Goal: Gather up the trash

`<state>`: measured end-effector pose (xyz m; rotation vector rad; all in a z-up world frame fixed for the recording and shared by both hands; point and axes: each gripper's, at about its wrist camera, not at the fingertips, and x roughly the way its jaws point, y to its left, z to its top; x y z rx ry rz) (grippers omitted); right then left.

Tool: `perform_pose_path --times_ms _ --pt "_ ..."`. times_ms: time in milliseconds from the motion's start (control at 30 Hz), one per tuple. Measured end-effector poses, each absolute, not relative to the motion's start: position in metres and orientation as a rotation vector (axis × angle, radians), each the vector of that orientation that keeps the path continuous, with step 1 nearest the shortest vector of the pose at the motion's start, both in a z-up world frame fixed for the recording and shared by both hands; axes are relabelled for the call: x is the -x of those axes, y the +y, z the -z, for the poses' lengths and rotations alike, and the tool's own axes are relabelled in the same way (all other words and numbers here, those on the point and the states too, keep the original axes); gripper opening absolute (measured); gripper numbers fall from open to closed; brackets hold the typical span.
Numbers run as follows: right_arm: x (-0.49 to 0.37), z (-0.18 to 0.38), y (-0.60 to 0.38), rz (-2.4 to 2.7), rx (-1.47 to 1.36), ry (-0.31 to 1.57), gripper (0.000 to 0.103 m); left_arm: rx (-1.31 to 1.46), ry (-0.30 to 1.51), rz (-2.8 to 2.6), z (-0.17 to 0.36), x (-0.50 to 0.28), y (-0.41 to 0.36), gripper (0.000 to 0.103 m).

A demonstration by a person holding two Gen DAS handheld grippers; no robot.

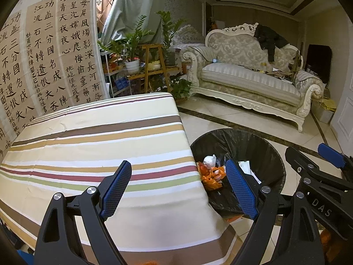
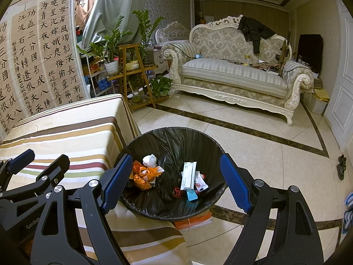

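Both the left gripper [image 1: 178, 174] and right gripper [image 2: 176, 170] are held wide, nothing gripped. Crumpled orange wrappers [image 2: 143, 174] and a white paper sachet [image 2: 187, 174] are piled in the round black-lined trash bin [image 2: 176, 137], right of the striped-cloth table [image 1: 88, 137].

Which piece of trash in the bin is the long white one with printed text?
The flat white packet leaning near the middle of the black-lined bin; the orange wrapper and white tissue wad beside it are crumpled.

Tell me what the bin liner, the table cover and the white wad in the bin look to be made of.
Bin liner: thin black plastic film, glossy and creased, folded over the rim.
Table cover: woven cloth by its look, matte, striped, with soft wrinkles and a draped edge.
White wad: likely tissue or soft paper, matte and crumpled; too small to be sure.
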<state>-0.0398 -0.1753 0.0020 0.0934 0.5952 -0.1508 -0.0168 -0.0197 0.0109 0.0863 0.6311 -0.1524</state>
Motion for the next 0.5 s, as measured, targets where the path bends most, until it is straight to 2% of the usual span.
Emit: perform_pose_path --times_ms 500 --pt "0.039 -0.003 -0.171 0.14 -0.09 0.597 0.08 -0.082 0.684 0.131 -0.012 0.007 -0.002 0.084"
